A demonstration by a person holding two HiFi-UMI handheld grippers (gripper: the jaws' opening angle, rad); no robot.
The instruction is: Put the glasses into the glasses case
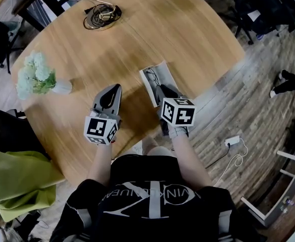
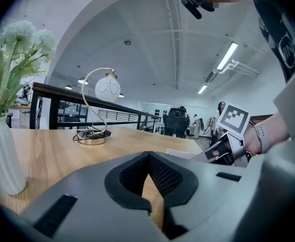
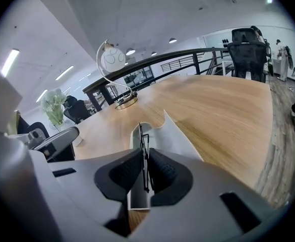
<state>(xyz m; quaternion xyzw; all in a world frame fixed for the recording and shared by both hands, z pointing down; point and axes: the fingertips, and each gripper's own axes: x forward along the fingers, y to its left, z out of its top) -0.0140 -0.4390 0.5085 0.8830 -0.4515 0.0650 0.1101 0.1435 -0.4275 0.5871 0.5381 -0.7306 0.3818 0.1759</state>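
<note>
The thin black glasses (image 3: 144, 142) are clamped edge-on between the fingers of the right gripper (image 3: 145, 160), over the open white glasses case (image 3: 180, 135) that is laid on the table (image 3: 228, 100). The left gripper (image 2: 149, 158) is held nearby, its fingers pressed together at the tips and empty.

In the head view the right gripper (image 1: 162, 91) is covering the near half of the white open glasses case (image 1: 156, 76) and hiding its own jaws. In the right gripper view the thin black-framed glasses (image 3: 141, 135) are showing only edge-on between the pads, their lenses impossible to make out. At the left gripper view's left, the white ceramic vase (image 2: 0, 155) is running off the picture's edge.
</note>
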